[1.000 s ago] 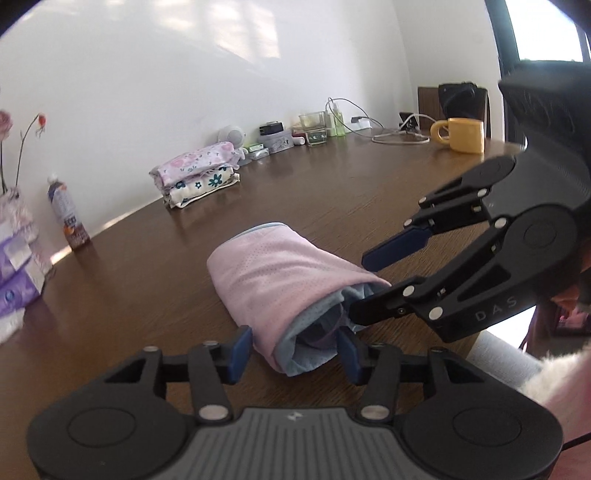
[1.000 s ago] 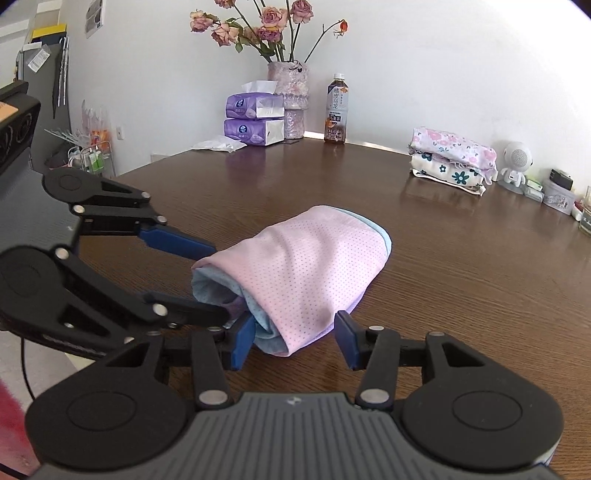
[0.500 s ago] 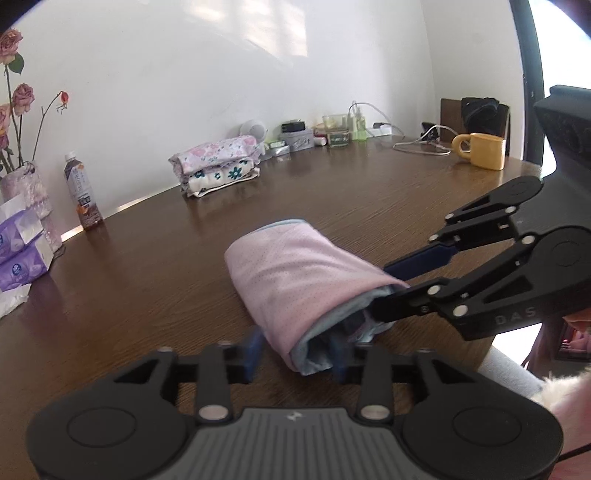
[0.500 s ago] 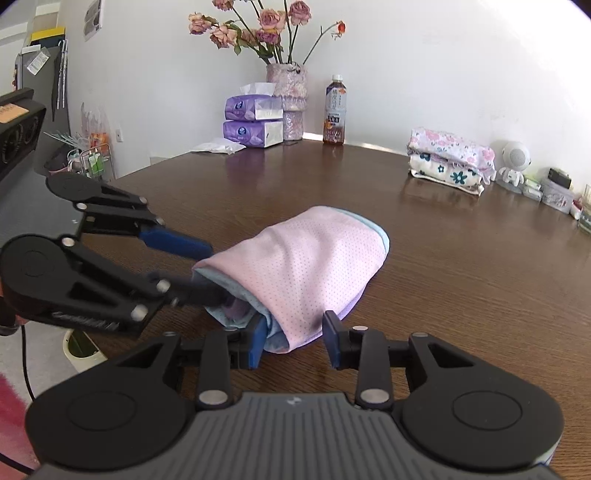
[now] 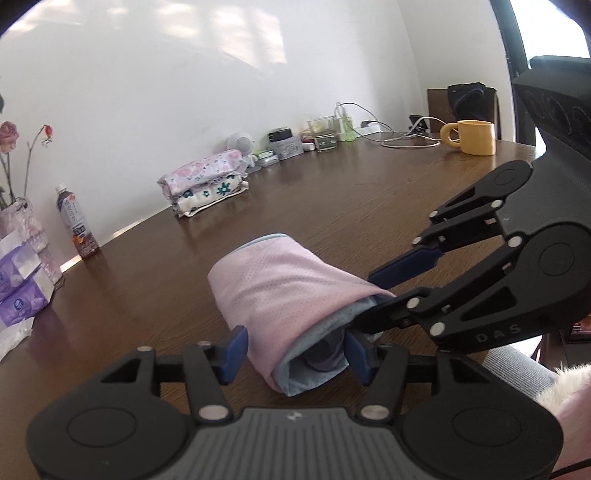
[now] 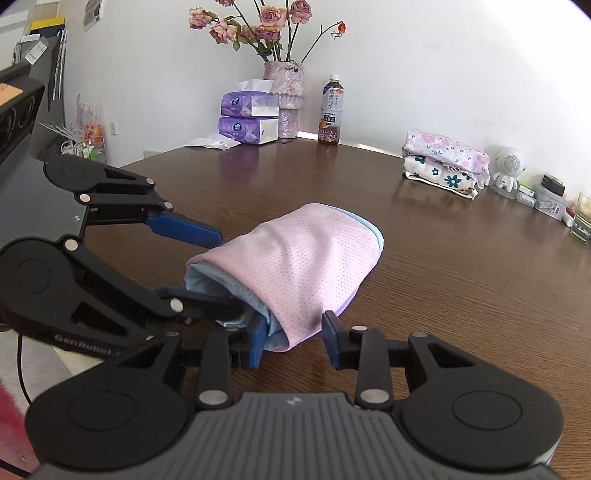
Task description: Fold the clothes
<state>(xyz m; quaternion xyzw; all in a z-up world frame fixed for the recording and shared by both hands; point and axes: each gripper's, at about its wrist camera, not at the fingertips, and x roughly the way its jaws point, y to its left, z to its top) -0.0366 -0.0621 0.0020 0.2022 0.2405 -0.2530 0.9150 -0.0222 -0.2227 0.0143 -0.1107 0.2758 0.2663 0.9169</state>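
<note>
A big brown table (image 6: 461, 280) fills the room. The pink cloth (image 6: 306, 258) lies folded in the middle. The left gripper (image 5: 295, 349) and right gripper (image 6: 293, 341) both reach around its near end, fingers spread wide. Squeeze both together, then lift evenly. The inside layers are hidden.

A brown wooden table (image 6: 461, 280) stands against a white wall. At its back, a vase (image 6: 284, 99) of dried roses (image 6: 258, 22) stands beside two stacked purple tissue packs (image 6: 249, 118) and a bottled tea (image 6: 330, 110). Further along the wall sit a small white robot figure (image 6: 509, 168), a glass (image 6: 581, 221), cables (image 5: 402, 142) and a yellow mug (image 5: 472, 136).
</note>
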